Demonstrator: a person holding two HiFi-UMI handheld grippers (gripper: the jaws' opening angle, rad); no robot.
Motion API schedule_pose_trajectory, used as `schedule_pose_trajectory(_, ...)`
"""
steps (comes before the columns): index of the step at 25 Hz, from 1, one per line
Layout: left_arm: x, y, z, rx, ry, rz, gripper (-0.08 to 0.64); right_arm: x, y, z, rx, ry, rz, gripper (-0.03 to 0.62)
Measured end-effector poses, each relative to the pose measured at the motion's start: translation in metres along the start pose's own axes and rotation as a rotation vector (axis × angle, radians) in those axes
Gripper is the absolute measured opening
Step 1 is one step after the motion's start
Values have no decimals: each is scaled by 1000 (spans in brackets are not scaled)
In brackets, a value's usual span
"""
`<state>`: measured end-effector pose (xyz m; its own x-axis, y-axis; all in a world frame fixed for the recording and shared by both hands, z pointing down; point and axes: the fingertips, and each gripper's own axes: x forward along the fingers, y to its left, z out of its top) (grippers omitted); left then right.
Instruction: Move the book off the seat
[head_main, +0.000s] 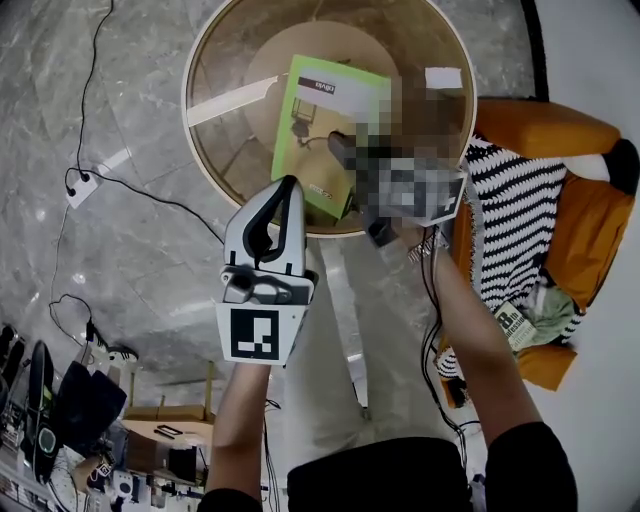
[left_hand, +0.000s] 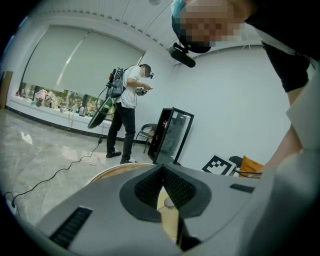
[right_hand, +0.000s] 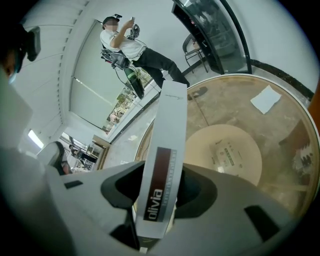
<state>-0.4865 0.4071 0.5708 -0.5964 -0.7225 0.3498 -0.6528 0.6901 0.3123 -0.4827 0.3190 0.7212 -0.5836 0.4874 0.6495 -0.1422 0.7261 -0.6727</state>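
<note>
Jaws together and empty, the left gripper (head_main: 290, 182) hangs at the near edge of the round glass worktop (head_main: 188, 100). Beside it, the right gripper (right_hand: 160, 185) is clamped on the green book (head_main: 315, 120), which is held tilted above the glass. The orange armchair (head_main: 590, 230) with its striped cushion (head_main: 515, 220) stands at the right, well apart from the book. Lifting off the seat looks done; setting the book down and letting go remain. The spine label (right_hand: 154, 197) reads "olivia"; other print is too small to read.

Green book (head_main: 322, 125), white spine, in right claw (right_hand: 159, 197)
</note>
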Motion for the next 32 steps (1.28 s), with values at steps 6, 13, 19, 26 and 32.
schedule_pose_trajectory(6, 2, -3, -4, -11, 9, 0, 9, 4, -16, 2, 2, 18, -46, 175)
schedule_pose_trajectory(13, 7, -11, -10, -4, 19, -11, 9, 6, -35, -1, -24, 51, -84, 206)
schedule_pose_trajectory(19, 6, -10, -12, -11, 23, -2, 9, 6, -46, -3, -39, 67, -152, 252)
schedule_pose_trajectory(26, 6, -11, -12, -13, 23, -8, 9, 5, -62, -7, -31, 73, -228, 295)
schedule_pose_trajectory(32, 5, -13, -15, -15, 25, -3, 9, 2, -80, -13, -62, 85, -301, 307)
